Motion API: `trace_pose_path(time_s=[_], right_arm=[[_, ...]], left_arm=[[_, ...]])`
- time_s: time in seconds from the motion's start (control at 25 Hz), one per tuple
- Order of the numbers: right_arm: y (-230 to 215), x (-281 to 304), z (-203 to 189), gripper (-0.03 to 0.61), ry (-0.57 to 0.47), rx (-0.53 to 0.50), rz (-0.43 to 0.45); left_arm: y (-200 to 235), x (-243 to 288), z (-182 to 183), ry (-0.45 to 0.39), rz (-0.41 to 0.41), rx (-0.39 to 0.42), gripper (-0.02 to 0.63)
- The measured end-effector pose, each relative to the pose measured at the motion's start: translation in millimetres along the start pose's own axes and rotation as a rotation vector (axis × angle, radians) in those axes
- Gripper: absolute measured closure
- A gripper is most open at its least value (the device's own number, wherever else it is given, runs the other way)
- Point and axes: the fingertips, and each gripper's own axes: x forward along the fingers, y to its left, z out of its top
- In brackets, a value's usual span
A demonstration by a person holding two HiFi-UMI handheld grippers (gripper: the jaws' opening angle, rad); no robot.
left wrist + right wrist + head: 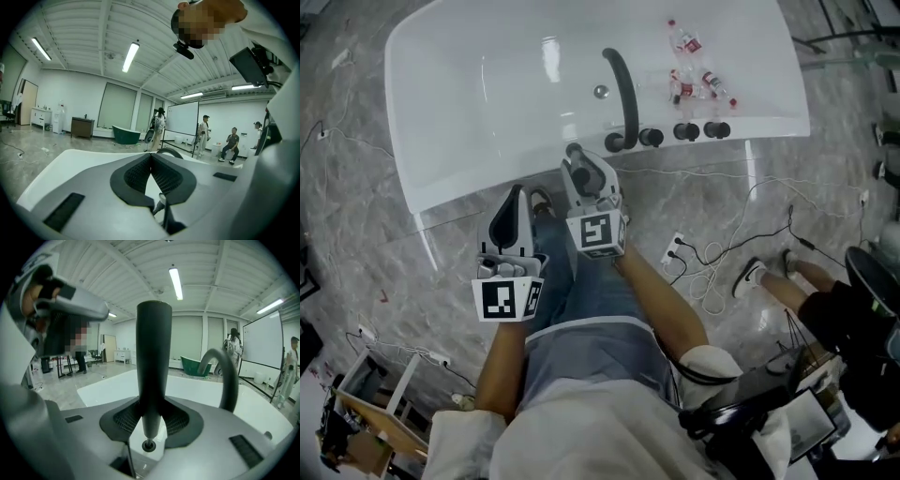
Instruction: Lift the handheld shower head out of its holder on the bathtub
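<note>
The black handheld shower head (153, 362) stands upright between the pads of my right gripper (150, 420), which is shut on its handle. Its round hose end shows below the pads. In the head view the right gripper (584, 171) hangs over the floor just in front of the white bathtub (487, 103), below the black arched spout (624, 94), with the shower head (577, 172) dark between its jaws. My left gripper (508, 223) is beside it, lower left, over my knee. Its jaws (151, 159) meet with nothing between them.
Three black knobs (686, 131) sit on the tub rim right of the spout, with several small bottles (694, 80) behind them. Cables and a power strip (675, 251) lie on the marble floor. A seated person's foot (750, 277) is at right. People stand far off.
</note>
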Motion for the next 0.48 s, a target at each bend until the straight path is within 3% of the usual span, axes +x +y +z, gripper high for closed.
trace_pose_path(time_s=[0.24, 0.48], right_arm=[[-37.1, -71.9, 180.7, 0.437, -0.206, 0.028, -0.027], [-58.7, -138.0, 329.8, 0.437, -0.316, 0.184, -0.118]], left_arm=[[-10.0, 23.2, 119.7, -0.050, -0.097, 0.013, 0.595], [-21.8, 32.2, 236.3, -0.117, -0.233, 0.003, 0.595]])
